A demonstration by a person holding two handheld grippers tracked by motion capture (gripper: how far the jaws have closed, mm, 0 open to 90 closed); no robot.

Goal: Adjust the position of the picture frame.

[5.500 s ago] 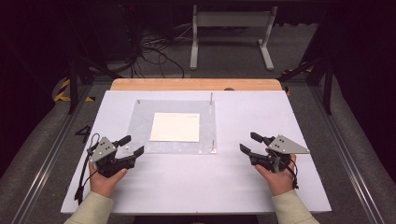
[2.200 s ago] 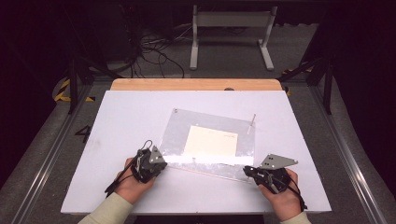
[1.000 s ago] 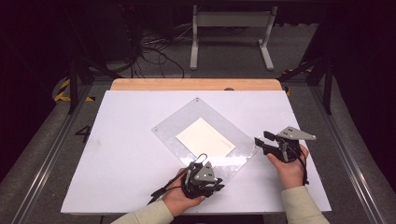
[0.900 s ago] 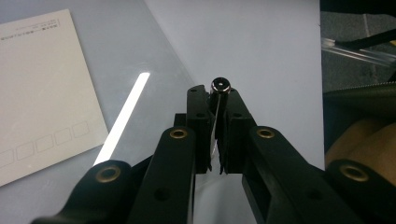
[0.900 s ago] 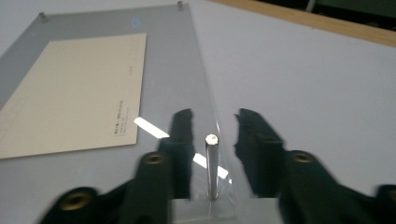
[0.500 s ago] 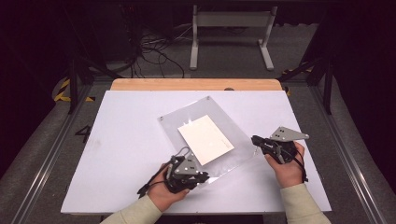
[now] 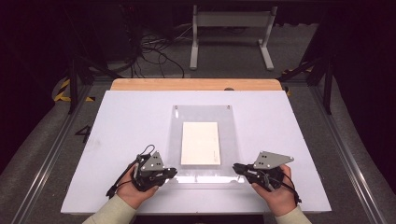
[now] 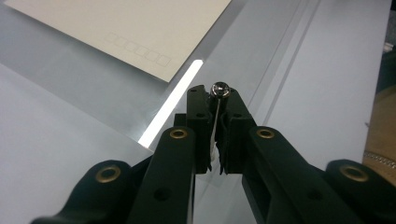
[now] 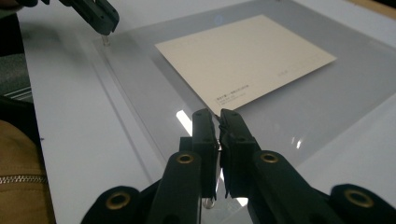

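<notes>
You have the clear acrylic frame point(image 7: 202, 140) lying flat in the middle of the white table point(image 7: 116, 121), with the cream card point(image 7: 200, 143) sandwiched inside it. Your left gripper point(image 7: 169, 173) sits at the frame's near left corner, its jaws pinched tight on the small metal standoff pin point(image 8: 218, 89) there. Your right gripper point(image 7: 237, 167) is at the frame's near right corner, jaws pressed almost together on that corner's edge; the pin there point(image 9: 208, 202) is barely visible below the jaws, so check the bite is actually on it.

The frame looks squared to the table now, with the two far pins point(image 7: 176, 107) pointing away from you. To handle it well, keep both wrists level and move them together, so the two sheets do not shear and let the card slide. Grip the pins, not the sheet edge, which is slick and may slip.
</notes>
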